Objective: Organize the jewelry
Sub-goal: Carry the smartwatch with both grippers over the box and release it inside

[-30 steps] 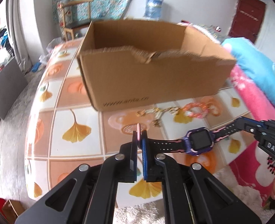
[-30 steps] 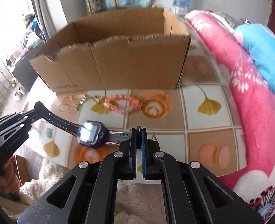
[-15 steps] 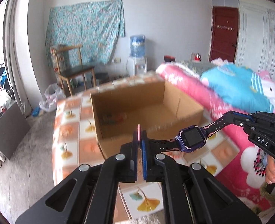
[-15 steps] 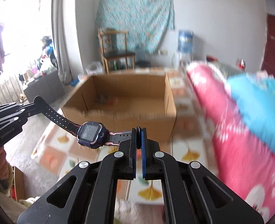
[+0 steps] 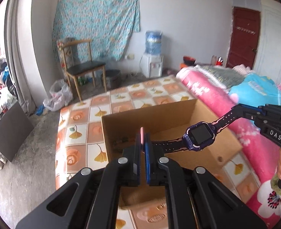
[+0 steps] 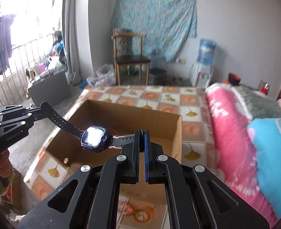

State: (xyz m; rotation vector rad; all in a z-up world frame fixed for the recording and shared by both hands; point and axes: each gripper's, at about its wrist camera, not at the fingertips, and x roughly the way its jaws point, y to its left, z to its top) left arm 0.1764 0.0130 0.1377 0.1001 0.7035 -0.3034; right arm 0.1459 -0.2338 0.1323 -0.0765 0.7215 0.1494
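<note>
- the left tongs are clamped on one end of the purple watch's strap.
- the right tongs pinch the other strap end, so the watch hangs stretched between them.
- it sits in the air above the open cardboard box, touching nothing else.
- the box stands on the tabletop with the leaf-patterned cloth.
- something small lies in the box's far corner, maybe jewelry, too blurred to tell.
- a pink blanket lies beside the tabletop.
</note>
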